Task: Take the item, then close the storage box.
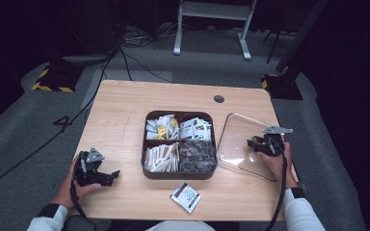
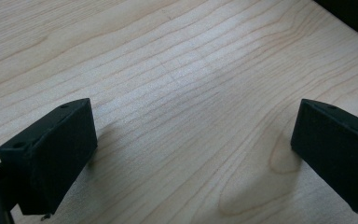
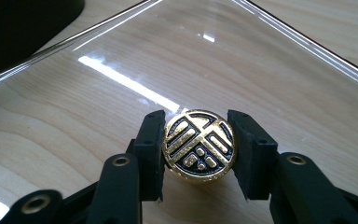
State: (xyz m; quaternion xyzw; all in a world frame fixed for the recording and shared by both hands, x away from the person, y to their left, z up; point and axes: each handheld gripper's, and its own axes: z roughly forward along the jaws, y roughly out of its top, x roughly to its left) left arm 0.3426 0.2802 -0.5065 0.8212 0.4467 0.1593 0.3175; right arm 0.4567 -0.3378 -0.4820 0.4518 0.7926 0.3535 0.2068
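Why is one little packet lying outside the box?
One packet lies loose on the table, in front of the divided box that holds the others. The clear lid is off, beside the box, with the right gripper shut on its gold knob.

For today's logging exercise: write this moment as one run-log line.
right claw: shut on gold knob of clear lid | left claw: open, over table
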